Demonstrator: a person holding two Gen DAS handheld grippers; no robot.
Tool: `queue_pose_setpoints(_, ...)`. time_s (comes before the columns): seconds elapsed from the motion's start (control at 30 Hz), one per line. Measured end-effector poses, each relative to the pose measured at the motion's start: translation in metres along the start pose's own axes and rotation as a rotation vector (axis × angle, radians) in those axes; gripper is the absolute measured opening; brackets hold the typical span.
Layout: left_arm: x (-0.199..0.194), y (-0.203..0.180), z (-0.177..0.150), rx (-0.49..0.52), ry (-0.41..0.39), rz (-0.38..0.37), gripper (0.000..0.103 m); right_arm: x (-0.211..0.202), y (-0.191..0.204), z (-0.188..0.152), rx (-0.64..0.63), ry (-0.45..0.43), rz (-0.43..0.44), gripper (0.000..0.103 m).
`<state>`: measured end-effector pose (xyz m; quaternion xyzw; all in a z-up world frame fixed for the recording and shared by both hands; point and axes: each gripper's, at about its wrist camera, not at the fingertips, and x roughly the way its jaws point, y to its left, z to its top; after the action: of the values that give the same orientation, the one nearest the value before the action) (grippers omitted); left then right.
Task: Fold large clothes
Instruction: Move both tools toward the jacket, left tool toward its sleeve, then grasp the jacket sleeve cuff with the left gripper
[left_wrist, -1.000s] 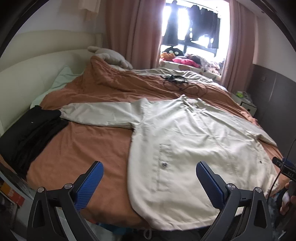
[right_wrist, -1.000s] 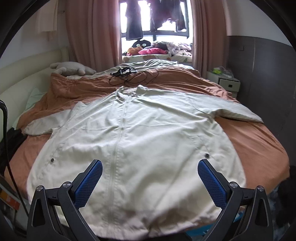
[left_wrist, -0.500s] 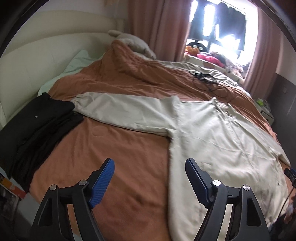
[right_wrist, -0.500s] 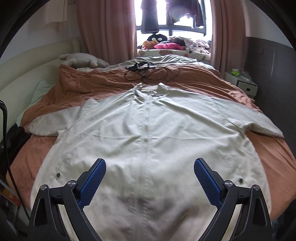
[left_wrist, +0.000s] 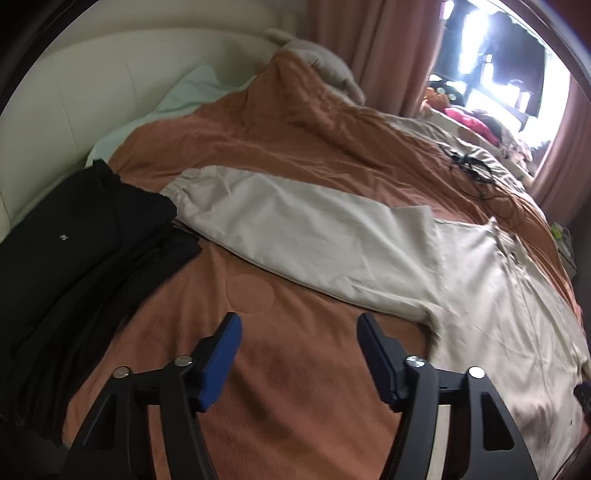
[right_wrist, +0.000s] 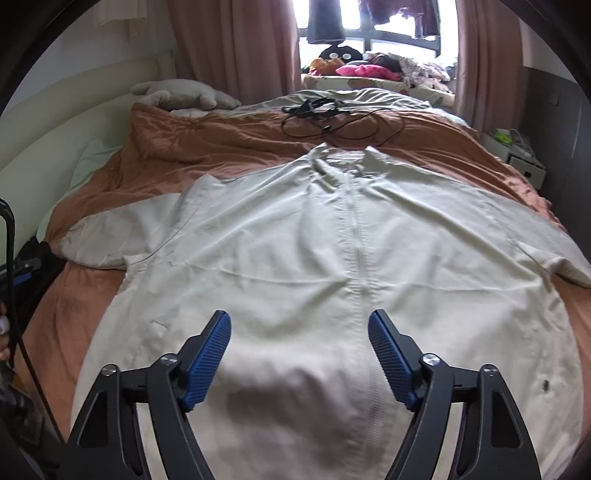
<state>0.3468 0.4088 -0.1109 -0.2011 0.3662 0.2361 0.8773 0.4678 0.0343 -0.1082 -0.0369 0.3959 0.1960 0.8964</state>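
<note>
A large cream zip jacket (right_wrist: 332, 258) lies spread face up on the rust-orange bed cover (right_wrist: 207, 147), collar toward the window. Its left sleeve (left_wrist: 295, 232) stretches out across the cover to a gathered cuff beside a pile of black clothes (left_wrist: 81, 258). My left gripper (left_wrist: 297, 325) hovers over bare cover just short of that sleeve; its jaws are closing with nothing between them. My right gripper (right_wrist: 299, 325) hangs above the jacket's front, left of the zip, jaws also closing, and the cloth beneath is not pinched.
A cream padded headboard (left_wrist: 74, 96) runs along the left. Black cables (right_wrist: 325, 118) lie on the cover past the collar. A grey plush toy (right_wrist: 184, 96) sits at the far left corner, a white nightstand (right_wrist: 517, 155) at the right, curtains and a cluttered window ledge behind.
Both grippers have narrowed. The left one swung left, off the jacket's body toward the outstretched sleeve and black pile. The right one moved forward over the jacket, which now fills more of its view.
</note>
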Motion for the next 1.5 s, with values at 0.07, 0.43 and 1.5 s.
queue_pose_setpoints(0.07, 0.015, 0.005, 0.009, -0.013, 0.02, -0.007, 0.065, 0.009, 0.009, 0.004, -0.004, 0.007, 0.011, 0.071)
queue_pose_setpoints(0.43, 0.085, 0.025, 0.041, -0.113, 0.108, 0.011, 0.064, 0.057, 0.041, 0.025, 0.007, 0.074, 0.087, 0.045)
queue_pose_setpoints(1.5, 0.053, -0.005, 0.1, -0.084, -0.019, -0.149, 0.003, 0.164, 0.153, 0.052, 0.133, 0.261, 0.433, 0.014)
